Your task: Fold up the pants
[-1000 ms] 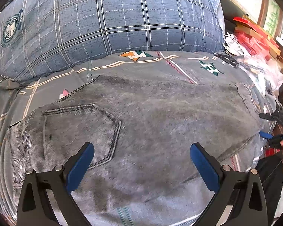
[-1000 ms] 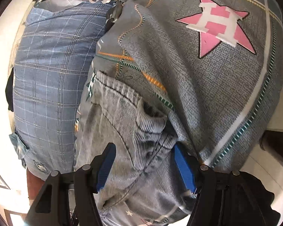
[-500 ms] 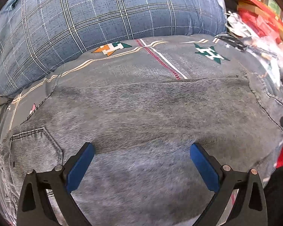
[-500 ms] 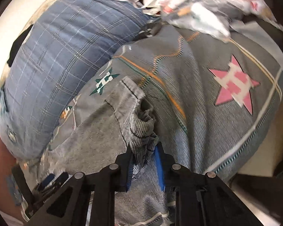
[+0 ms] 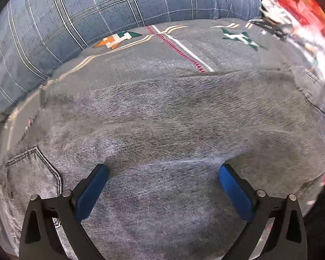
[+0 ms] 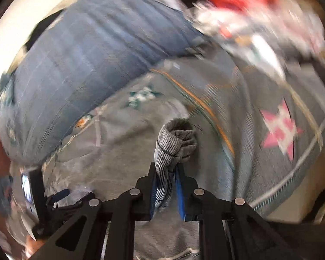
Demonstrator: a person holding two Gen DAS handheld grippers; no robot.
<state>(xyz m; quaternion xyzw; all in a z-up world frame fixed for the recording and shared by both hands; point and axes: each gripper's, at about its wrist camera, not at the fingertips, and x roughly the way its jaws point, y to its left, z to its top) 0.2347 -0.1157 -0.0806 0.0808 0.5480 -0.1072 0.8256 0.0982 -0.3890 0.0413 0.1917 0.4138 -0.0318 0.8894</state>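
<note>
Grey denim pants [image 5: 166, 125] lie spread over a grey patterned bed cover [image 5: 184, 49], with a back pocket at the lower left. My left gripper [image 5: 162, 173] is open, and both blue pads rest on the denim. In the right wrist view my right gripper [image 6: 165, 171] is shut on a bunched end of the pants [image 6: 173, 140] and holds it above the bed cover [image 6: 260, 108]. The left gripper also shows in the right wrist view [image 6: 60, 197] at the lower left.
A large blue plaid pillow [image 5: 97, 10] lies along the far side of the bed and also shows in the right wrist view [image 6: 86, 60]. Red boxes and white clutter [image 5: 296, 17] sit at the far right. A pink star [image 6: 281, 130] marks the cover.
My right gripper closed on the pants end and lifted it, swinging left. My left gripper slid right along the denim and lowered onto it; the pocket has shifted left.
</note>
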